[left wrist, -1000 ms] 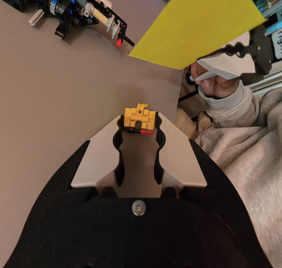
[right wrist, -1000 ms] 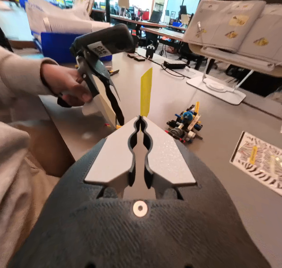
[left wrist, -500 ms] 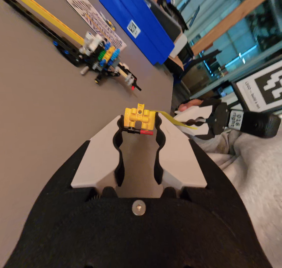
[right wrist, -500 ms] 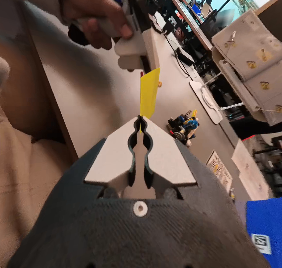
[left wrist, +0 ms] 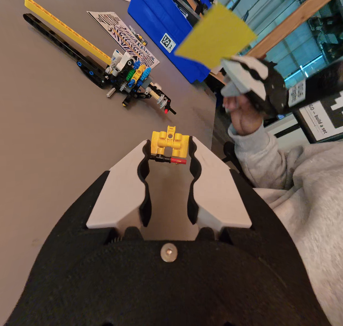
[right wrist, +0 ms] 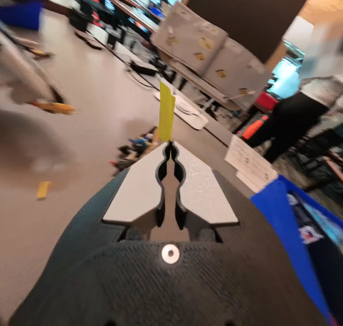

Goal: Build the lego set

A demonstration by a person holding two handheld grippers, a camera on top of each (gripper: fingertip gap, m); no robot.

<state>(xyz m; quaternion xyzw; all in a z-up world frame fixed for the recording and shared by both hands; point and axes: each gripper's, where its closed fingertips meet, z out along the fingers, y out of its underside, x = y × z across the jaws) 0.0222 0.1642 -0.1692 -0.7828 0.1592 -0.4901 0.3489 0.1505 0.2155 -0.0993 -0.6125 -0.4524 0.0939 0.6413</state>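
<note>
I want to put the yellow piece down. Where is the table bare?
Bare table lies left of the left tongs, nearer than the lego model. Crowded: the far side, with model, sticker sheet and blue bin.

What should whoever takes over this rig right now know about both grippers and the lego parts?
Left gripper: shut on the small yellow block, which carries a black and red pin, held above the table.
Right gripper: shut on a thin yellow sheet, raised in the air off the table's edge.
Partly built model lies on the table with long yellow and black beams, near a striped sheet and a blue bin.
Left to do: neither held piece is attached to the model yet.
</note>
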